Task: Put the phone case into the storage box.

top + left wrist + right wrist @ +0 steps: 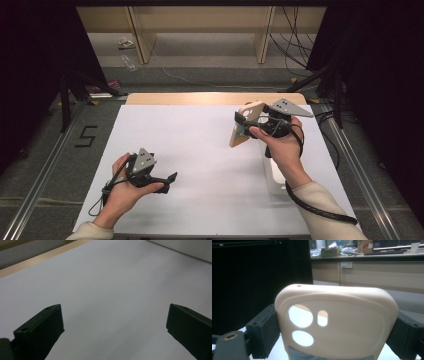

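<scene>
A cream phone case (246, 123) with round camera cut-outs is held up off the table at the right, tilted on edge. My right gripper (250, 122) is shut on it. In the right gripper view the phone case (342, 320) stands between the two black jaws, and both pads press on its side edges. My left gripper (167, 181) rests low over the white table surface at the front left, pointing right. In the left gripper view my left gripper (113, 327) has its jaws wide apart over bare white surface, nothing between them.
A white mat (200, 165) covers the table, with a wooden edge (215, 98) at the back. A white stand-like object (272, 180) sits under my right forearm. Black frames and cables flank the table on both sides.
</scene>
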`<action>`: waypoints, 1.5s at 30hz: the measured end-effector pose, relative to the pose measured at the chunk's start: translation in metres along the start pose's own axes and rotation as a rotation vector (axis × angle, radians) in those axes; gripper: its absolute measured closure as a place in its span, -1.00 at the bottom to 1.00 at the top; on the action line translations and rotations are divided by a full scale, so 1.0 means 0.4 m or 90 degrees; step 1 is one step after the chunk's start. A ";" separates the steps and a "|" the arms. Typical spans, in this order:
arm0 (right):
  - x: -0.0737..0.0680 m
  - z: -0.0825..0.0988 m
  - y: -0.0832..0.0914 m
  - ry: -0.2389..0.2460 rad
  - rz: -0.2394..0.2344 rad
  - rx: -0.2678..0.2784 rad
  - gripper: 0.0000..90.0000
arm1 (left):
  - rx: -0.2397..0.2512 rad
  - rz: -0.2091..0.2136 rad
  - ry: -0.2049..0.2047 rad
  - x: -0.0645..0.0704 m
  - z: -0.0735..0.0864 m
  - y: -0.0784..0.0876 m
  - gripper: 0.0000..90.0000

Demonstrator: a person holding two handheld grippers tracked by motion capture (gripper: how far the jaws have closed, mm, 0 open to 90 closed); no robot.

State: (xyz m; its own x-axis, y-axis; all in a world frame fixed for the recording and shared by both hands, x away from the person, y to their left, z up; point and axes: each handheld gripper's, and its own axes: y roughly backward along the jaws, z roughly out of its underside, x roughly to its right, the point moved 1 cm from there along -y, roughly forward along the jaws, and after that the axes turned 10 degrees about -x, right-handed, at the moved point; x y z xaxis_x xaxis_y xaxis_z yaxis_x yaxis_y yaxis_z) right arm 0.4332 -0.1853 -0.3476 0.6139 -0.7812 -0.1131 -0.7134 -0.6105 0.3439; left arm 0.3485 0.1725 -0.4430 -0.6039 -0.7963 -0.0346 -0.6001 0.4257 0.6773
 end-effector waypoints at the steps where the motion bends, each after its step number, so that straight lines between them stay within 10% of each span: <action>1: 0.002 -0.001 0.001 0.001 0.001 0.001 -0.73 | 0.000 0.000 0.001 0.000 0.000 0.000 -0.99; 45: 0.059 -0.027 0.044 -0.020 0.047 0.025 -0.72 | 0.002 -0.005 0.007 -0.006 -0.001 0.003 -0.99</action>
State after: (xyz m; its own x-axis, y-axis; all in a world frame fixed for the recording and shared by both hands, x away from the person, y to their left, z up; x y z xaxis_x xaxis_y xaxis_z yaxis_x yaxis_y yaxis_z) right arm 0.4388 -0.2131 -0.3341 0.5482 -0.8280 -0.1181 -0.7700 -0.5548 0.3151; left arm 0.3493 0.1746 -0.4420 -0.5934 -0.8044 -0.0308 -0.6059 0.4211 0.6749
